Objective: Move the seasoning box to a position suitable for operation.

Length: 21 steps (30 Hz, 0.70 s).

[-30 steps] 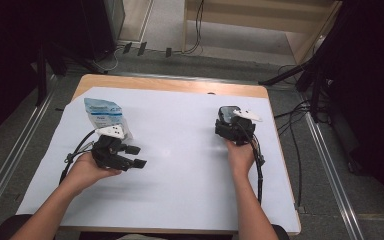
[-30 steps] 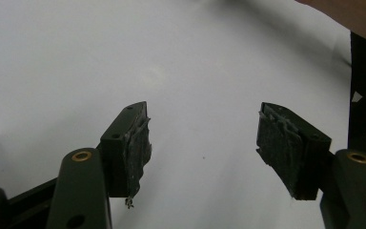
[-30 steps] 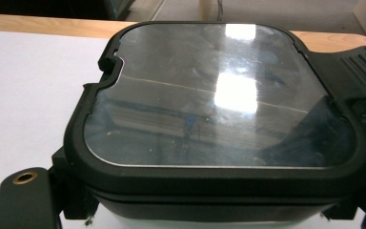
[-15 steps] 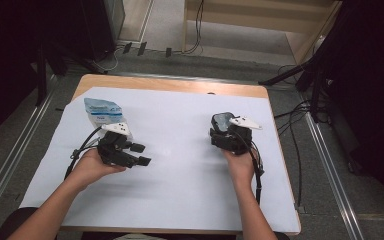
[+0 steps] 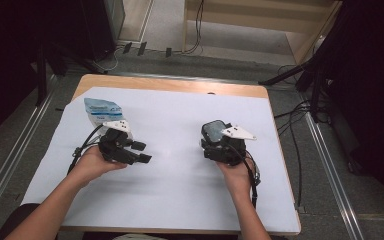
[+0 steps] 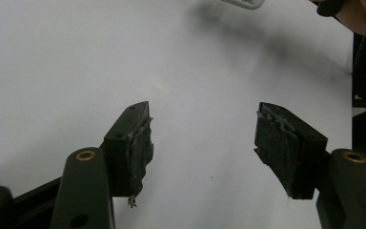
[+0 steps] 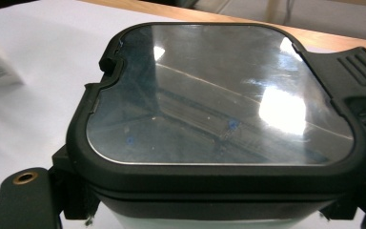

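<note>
Black plastic frames the clear lid of a square container [image 7: 219, 102] pinched between the jaws of the right hand-held gripper [image 5: 219, 145], which a person holds low over the white-covered bench [image 5: 180, 200]; seen along that gripper's own jaws, the box sits squarely between them, a ribbed latch tab at its far right edge. The left hand-held gripper [image 5: 139, 152] rests in the person's other hand well apart to the left, its jaws spread though just closing a little, with nothing between the worn pads [image 6: 140, 143] but bare white sheet. Just behind the left hand-held gripper, on its far side from the person, a blue-and-white pouch [image 5: 100, 110] lies flat on the bench.
</note>
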Tool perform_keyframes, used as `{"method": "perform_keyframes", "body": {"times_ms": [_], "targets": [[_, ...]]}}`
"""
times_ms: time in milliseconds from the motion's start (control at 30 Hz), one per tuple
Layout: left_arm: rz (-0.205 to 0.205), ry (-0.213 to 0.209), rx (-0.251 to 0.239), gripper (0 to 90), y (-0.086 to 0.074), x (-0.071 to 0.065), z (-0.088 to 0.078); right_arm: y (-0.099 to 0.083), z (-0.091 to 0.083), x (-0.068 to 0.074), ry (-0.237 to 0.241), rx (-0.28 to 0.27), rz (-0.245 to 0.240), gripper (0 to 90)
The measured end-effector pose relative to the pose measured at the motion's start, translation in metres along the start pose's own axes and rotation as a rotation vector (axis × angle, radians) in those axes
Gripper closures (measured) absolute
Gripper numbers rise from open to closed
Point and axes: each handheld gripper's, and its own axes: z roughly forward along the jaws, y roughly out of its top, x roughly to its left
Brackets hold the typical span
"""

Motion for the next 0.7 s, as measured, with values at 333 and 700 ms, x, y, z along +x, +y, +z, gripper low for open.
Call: {"method": "perform_keyframes", "body": {"times_ms": [333, 700], "targets": [[-0.009, 0.015, 0.000, 38.5, -0.001, 0.004, -0.001, -0.005, 0.017, 0.026, 0.089, 0.023, -0.049, 16.1], [-0.011, 0.019, 0.016, 38.3, -0.002, 0.003, -0.003, -0.007, 0.036, 0.051, 0.184, 0.037, -0.106, 16.2]]}}
